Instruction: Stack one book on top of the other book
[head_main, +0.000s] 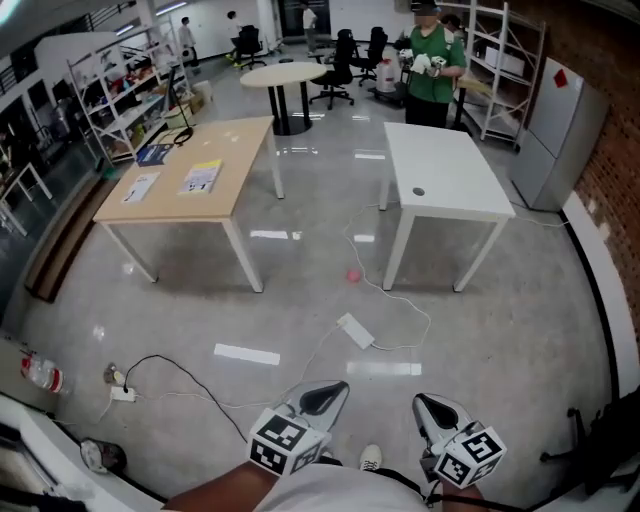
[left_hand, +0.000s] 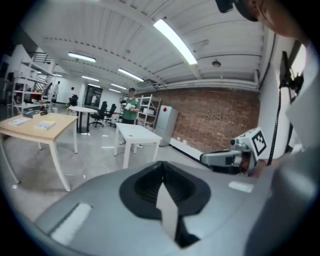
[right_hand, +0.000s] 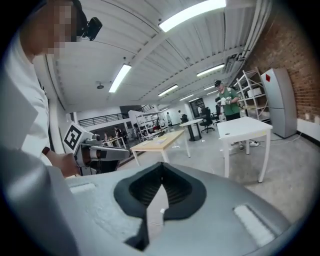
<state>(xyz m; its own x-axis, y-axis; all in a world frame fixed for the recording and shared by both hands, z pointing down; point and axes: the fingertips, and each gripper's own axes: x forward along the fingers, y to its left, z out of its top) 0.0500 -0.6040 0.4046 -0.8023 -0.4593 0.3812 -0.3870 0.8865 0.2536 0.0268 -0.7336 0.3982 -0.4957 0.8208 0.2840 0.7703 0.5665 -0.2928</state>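
No stacking is begun yet; the step in hand is judged to be the approach to the books. The wooden table (head_main: 240, 150) is seen in the upper left of the head view, with the white table (head_main: 450, 170) to its right. On the wooden table's left part three flat items are laid apart: a blue book (head_main: 153, 154) at the far edge, a yellow-topped book (head_main: 201, 177) nearer the middle, and a pale booklet (head_main: 140, 187) by the left edge. Which two are meant cannot be told. The left gripper (head_main: 322, 398) and right gripper (head_main: 437, 412) are held at the bottom of the frame, well apart from the books. Both pairs of jaws are closed together, with nothing between them. Next, the table is to be reached and one pair of jaws opened for a book's edge.
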